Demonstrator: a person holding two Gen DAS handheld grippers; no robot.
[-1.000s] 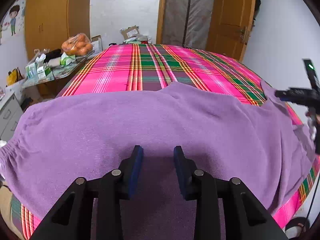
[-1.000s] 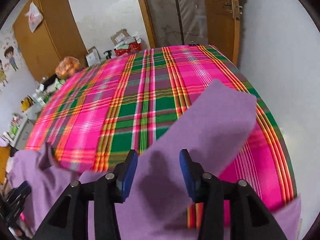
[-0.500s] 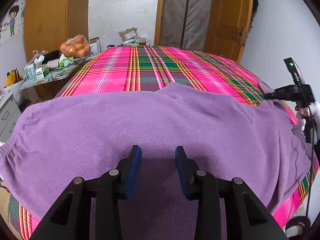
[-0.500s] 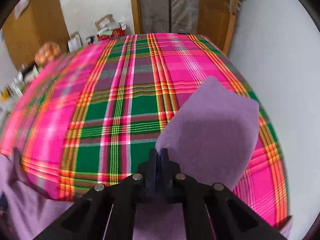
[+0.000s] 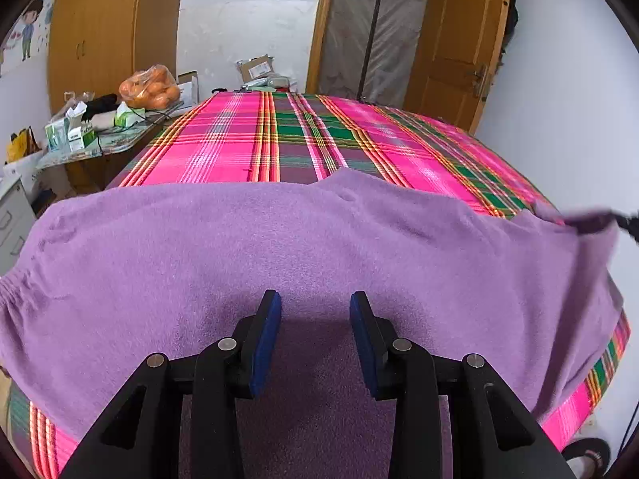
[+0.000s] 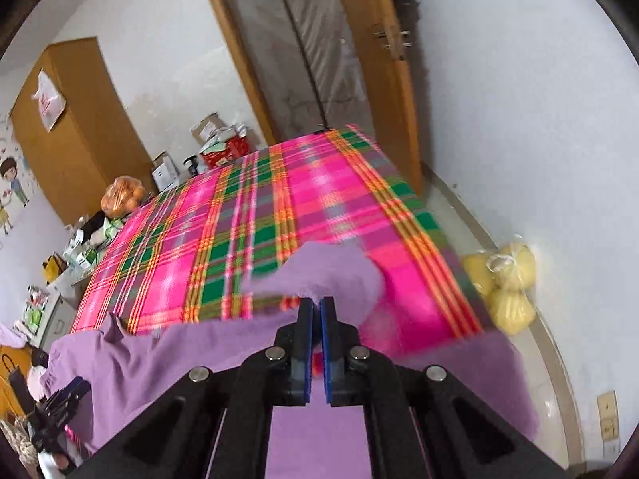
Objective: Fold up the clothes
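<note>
My right gripper (image 6: 317, 307) has just clamped the purple garment's (image 5: 319, 247) end and lifted it — fold begun; left gripper (image 5: 315, 319) gapes, empty.

A bed (image 5: 247, 147) (pink-and-green plaid cover) carries purple trousers (image 5: 239, 251) spread across its near edge.

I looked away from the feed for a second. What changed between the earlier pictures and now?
The right gripper, open over the purple garment a second ago, closed on its end flap and has lifted it off the plaid bedspread, raising and tilting its view. The left gripper stayed open above the garment's middle, gripping nothing, and the rest of the garment still lies spread flat.
</note>
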